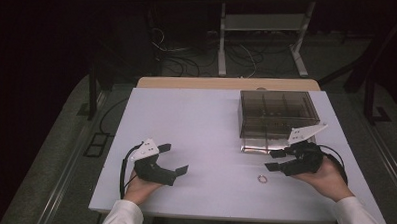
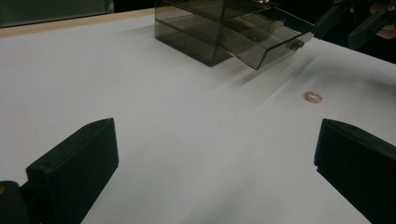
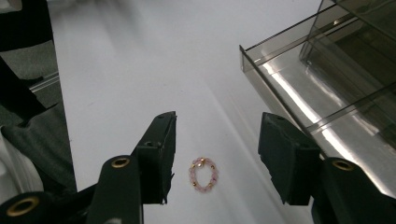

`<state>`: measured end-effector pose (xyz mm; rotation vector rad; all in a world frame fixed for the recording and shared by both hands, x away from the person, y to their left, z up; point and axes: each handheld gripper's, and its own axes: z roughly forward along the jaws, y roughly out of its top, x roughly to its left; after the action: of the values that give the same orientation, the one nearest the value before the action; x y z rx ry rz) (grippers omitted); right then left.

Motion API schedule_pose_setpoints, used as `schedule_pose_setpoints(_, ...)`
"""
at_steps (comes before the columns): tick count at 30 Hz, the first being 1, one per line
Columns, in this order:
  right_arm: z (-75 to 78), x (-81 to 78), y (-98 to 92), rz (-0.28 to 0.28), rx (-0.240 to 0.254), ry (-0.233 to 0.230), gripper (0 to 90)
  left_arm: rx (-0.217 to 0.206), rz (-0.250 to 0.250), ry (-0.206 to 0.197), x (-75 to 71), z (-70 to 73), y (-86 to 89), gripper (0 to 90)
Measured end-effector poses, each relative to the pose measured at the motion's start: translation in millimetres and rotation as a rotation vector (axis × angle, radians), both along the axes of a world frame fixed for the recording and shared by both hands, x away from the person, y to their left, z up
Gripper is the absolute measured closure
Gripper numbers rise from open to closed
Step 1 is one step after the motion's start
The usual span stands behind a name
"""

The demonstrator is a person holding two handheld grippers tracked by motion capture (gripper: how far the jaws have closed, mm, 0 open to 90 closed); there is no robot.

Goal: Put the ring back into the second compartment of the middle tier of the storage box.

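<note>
On the white table [image 1: 195,142], toward its near right part, a small pink beaded ring [image 1: 262,179] lies flat and untouched. Just right of it the right gripper [image 1: 274,160] hovers low, held in the person's right hand [image 1: 329,177], its black jaws pointing left across the tabletop. From the right gripper view the jaws stand partly apart with the ring [image 3: 203,173] seen between them on the table surface, nearer the left jaw, and neither pad presses on it; nothing is held.

Beyond that gripper, on the far right of the table, sits a smoky transparent drawer box [image 1: 277,114] with inner dividers. Its bottom drawer [image 1: 265,144] is pulled out toward the near side, and its clear tray [image 3: 322,98] shows beside the right jaw in the right gripper view.

Over at the near left, the left gripper [image 1: 175,158] rests in the person's left hand [image 1: 140,187], well apart from the ring [image 2: 313,97]. Its jaws stand wide with bare tabletop between them, and they point toward the box [image 2: 224,32].
</note>
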<state>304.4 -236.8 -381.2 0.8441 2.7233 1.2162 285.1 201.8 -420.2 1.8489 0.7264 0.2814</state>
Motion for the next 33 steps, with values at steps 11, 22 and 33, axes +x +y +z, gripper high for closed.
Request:
schedule_pose_setpoints(11,-8.6,-3.7,4.1,0.016,-0.006,0.018,45.0,0.0,0.0,0.0,-0.1,0.0,-0.2,0.0)
schedule_pose_setpoints(22,-19.8,-6.1,10.7,0.037,-0.022,0.036,45.0,-0.001,-0.002,0.001,-0.2,-0.1,-0.4,0.0)
schedule_pose_setpoints(33,-28.6,-7.4,15.7,0.05,-0.029,0.052,45.0,0.002,-0.003,0.001,-0.2,-0.2,-0.7,0.0)
